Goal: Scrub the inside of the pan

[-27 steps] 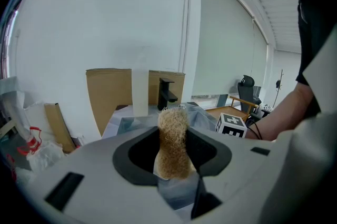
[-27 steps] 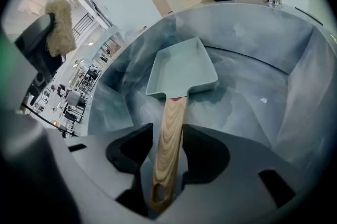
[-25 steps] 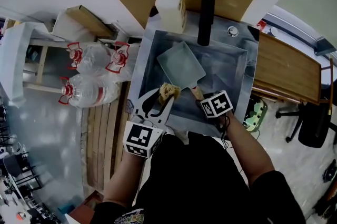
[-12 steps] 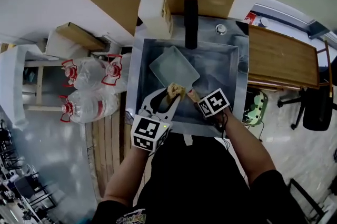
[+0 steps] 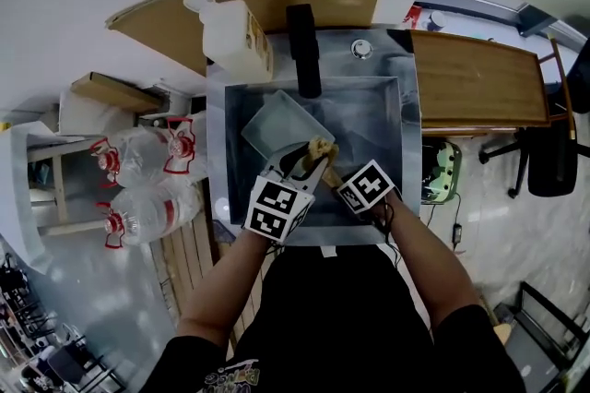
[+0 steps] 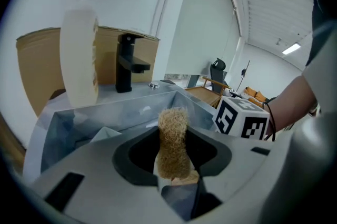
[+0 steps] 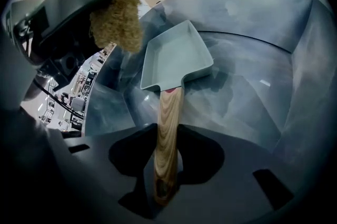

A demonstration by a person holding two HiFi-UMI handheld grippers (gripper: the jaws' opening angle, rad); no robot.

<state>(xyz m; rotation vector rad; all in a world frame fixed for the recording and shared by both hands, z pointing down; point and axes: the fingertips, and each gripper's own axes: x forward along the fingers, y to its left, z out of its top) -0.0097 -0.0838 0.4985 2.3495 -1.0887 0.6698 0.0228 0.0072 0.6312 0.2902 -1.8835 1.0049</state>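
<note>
Hold firm with the right tongs (image 7: 166, 186), clamped on the wooden handle (image 7: 167, 128) of the pan (image 7: 176, 57) down in the sink (image 5: 406, 151). With the left tongs (image 6: 176, 178) pinched shut on the sponge (image 6: 172, 144), poised above the pan's handle end, lower onto the pan floor, press flat, and work overlapping circles into corners and walls. Avoid letting the handle twist loose.
</note>
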